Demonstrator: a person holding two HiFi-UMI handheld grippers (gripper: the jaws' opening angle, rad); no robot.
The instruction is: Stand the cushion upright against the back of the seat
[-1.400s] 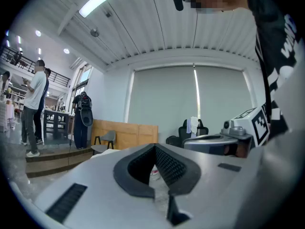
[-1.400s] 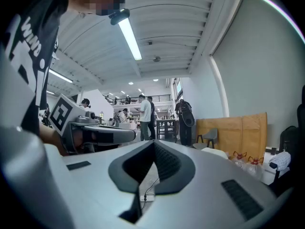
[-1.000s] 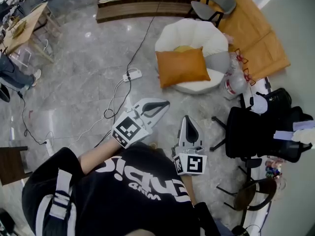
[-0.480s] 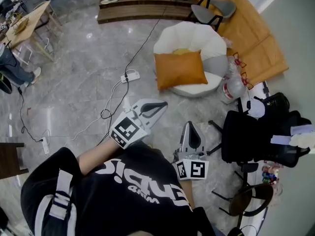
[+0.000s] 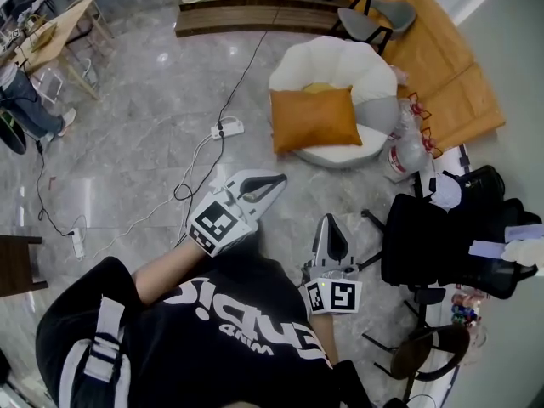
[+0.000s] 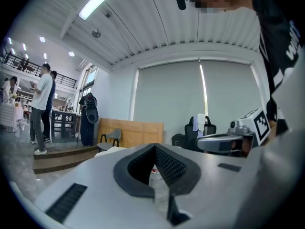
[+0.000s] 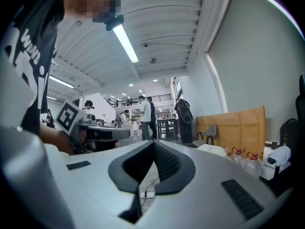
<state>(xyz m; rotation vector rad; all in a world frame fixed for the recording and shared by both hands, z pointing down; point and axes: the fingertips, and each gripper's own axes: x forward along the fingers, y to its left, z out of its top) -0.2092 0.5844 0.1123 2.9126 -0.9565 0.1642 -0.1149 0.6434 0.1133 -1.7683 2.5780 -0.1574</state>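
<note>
An orange cushion (image 5: 315,118) lies flat on the seat of a round white armchair (image 5: 374,70) in the head view, with a yellow cushion (image 5: 316,86) behind it and a grey one (image 5: 376,110) at its right. My left gripper (image 5: 278,178) is held shut and empty over the floor, well short of the chair. To its right, the right gripper (image 5: 330,220) is also shut and empty, pointing toward the chair. The left gripper (image 6: 155,146) and right gripper (image 7: 153,143) each show jaws closed tip to tip in their own views.
A white power strip (image 5: 227,129) and its cables lie on the marble floor left of the chair. Water bottles (image 5: 402,145) stand at the chair's right. A black office chair (image 5: 433,236) stands at my right. A wooden step (image 5: 246,17) runs along the back, and people stand beyond it.
Both grippers have drifted slightly nearer me in the head view, the right one more. The cushion has not moved and both jaws stay shut.
</note>
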